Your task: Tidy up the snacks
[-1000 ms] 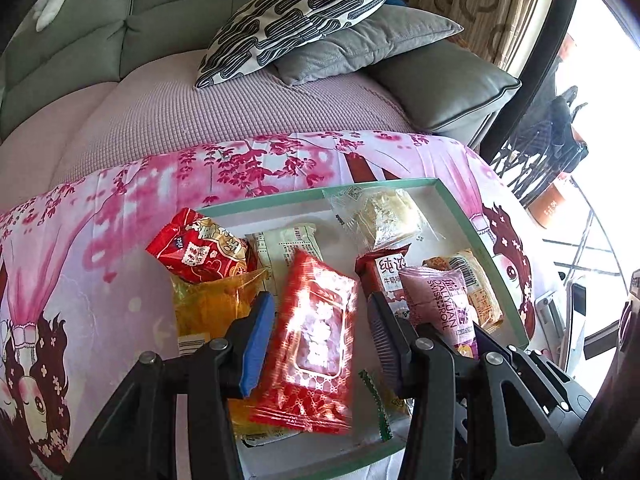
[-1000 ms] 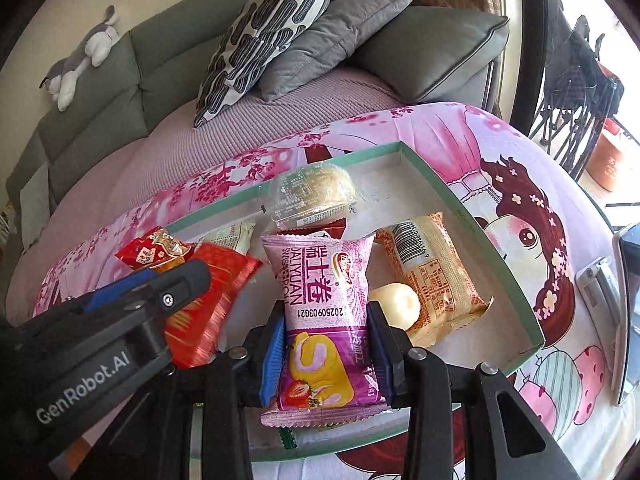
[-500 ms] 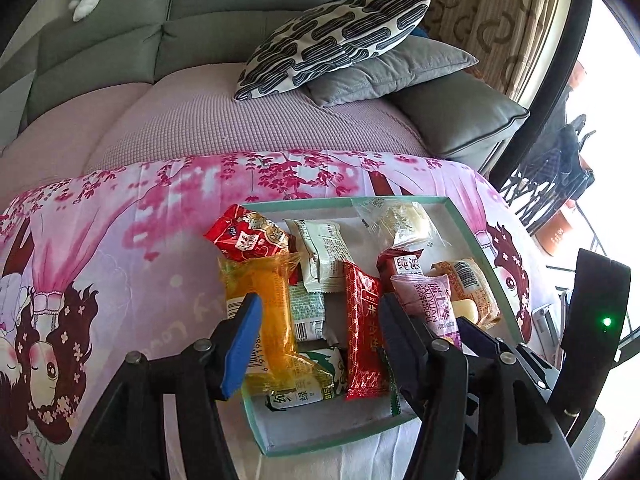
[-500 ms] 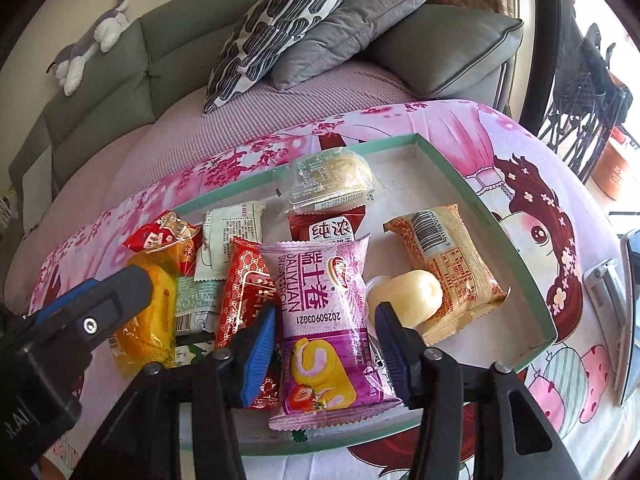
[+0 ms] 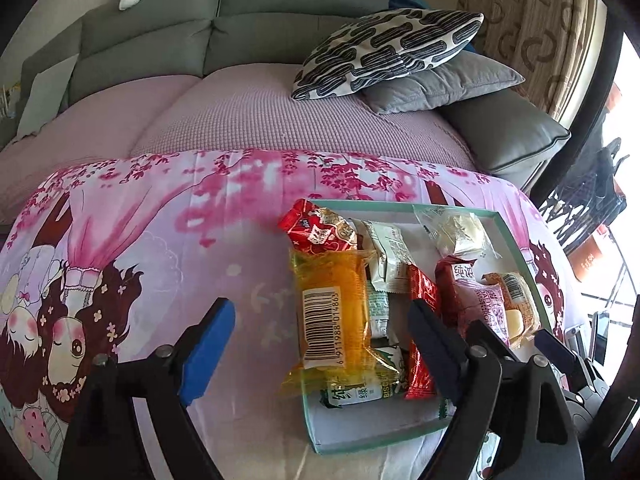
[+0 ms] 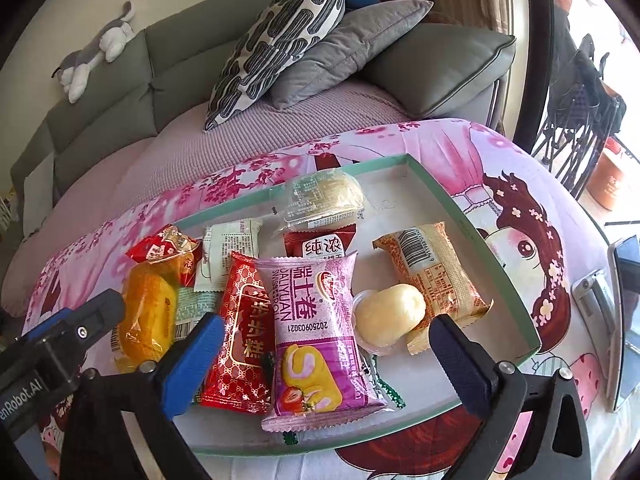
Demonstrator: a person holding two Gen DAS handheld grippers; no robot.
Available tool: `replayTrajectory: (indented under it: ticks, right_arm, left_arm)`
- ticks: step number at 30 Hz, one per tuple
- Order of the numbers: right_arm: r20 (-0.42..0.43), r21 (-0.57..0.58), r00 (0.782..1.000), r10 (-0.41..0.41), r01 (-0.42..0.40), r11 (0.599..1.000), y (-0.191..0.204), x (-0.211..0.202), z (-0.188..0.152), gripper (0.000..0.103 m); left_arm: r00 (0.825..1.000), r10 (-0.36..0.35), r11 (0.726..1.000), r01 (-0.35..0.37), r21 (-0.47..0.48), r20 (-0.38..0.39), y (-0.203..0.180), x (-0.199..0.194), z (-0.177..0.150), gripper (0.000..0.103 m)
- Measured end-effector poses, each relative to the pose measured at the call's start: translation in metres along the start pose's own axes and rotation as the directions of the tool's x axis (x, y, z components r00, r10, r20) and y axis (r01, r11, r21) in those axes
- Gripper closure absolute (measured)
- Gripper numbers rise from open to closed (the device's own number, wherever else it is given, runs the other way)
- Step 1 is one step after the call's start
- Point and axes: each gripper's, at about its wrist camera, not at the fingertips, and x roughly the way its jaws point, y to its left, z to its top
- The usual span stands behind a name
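A green-rimmed tray [image 6: 480,236] on the pink cartoon cloth holds several snack packets. The purple Swiss-roll packet [image 6: 316,320] lies flat in it between the jaws of my right gripper [image 6: 324,324]. Those jaws are opening wide and the pads stand clear of the packet. Beside it lie a red patterned packet [image 6: 244,332] and an orange packet [image 6: 148,316]. My left gripper [image 5: 320,308] hovers over the tray's [image 5: 360,440] left edge, jaws opening, holding nothing. The orange packet [image 5: 332,312] lies below it and the red patterned packet [image 5: 420,320] sits by its right finger.
More snacks fill the tray: a clear-wrapped bun [image 6: 324,196], an orange-brown packet [image 6: 432,276], a pale pastry cup [image 6: 388,312], a small red packet [image 6: 164,248]. A phone [image 6: 624,320] lies on the cloth at right. Sofa cushions [image 6: 280,28] sit behind.
The right jaws let go of the purple packet, which now lies in the tray. The left jaws released the red patterned packet, widened and moved left.
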Motion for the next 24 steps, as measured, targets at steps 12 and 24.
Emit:
replayTrajectory:
  ticks: [12, 24]
  right_arm:
    - [0.036, -0.057, 0.999, 0.009, -0.007, 0.998, 0.013, -0.027, -0.013, 0.000]
    - [0.034, -0.127, 0.999, 0.028, -0.024, 0.992, 0.033, -0.048, -0.042, 0.000]
  left_arm:
    - [0.990, 0.117, 0.993, -0.114, -0.037, 0.073, 0.024, -0.021, -0.018, 0.002]
    - [0.930, 0.366, 0.930, -0.365, -0.029, 0.022, 0.055, -0.036, -0.058, 0.002]
